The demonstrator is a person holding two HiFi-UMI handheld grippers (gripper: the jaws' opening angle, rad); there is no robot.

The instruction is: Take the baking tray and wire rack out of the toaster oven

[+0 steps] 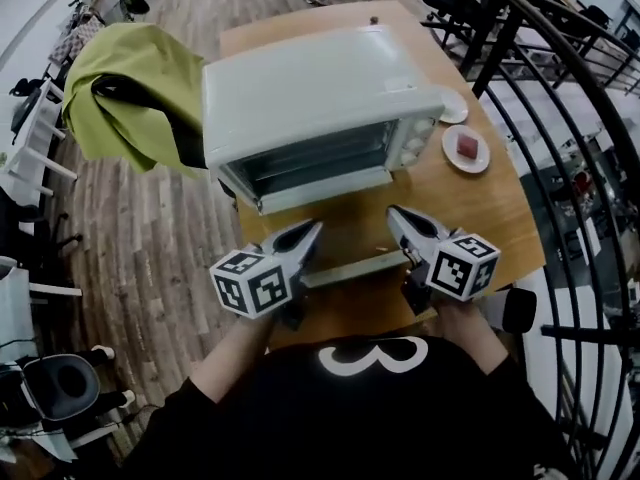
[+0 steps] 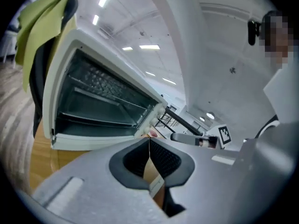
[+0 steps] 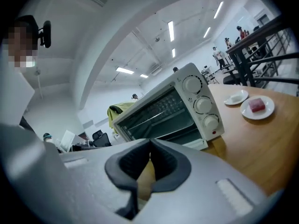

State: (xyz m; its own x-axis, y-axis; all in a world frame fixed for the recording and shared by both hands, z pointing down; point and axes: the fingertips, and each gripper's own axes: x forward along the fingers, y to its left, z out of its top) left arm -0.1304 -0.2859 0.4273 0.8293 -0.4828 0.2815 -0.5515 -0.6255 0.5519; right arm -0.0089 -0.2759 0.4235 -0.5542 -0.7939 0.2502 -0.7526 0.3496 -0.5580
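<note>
Two hand-held grippers hang just in front of the toaster oven (image 1: 320,98). The left hand-held gripper (image 1: 313,228) has its jaws pressed together with nothing between them. The right hand-held gripper (image 1: 394,212) is the same, closed and empty. The door (image 1: 350,268) lies dropped open between them, so the mouth of the toaster oven stands clear.

Inside the toaster oven the wire rack (image 2: 105,98) shows as a thin bright bar across the cavity at about mid height. Under it, near the floor of the toaster oven, sits a dark flat shelf, which is probably the baking tray (image 2: 88,121). Neither has been taken out yet.

The rack should be light and stiff, and its front crossbar is the natural place to pinch. The tray is likely thin sheet metal, rigid but smooth, so the pads may slip on it. A firm hold on the front lip, one jaw above and one below, looks safest. With a gripper toward each front corner, it should come out level along its rails.

Two small plates, one carrying a reddish block (image 1: 466,149), sit on the tabletop (image 1: 490,218) just right of the toaster oven. A green cloth (image 1: 130,88) hangs over a chair to the left of the toaster oven.
</note>
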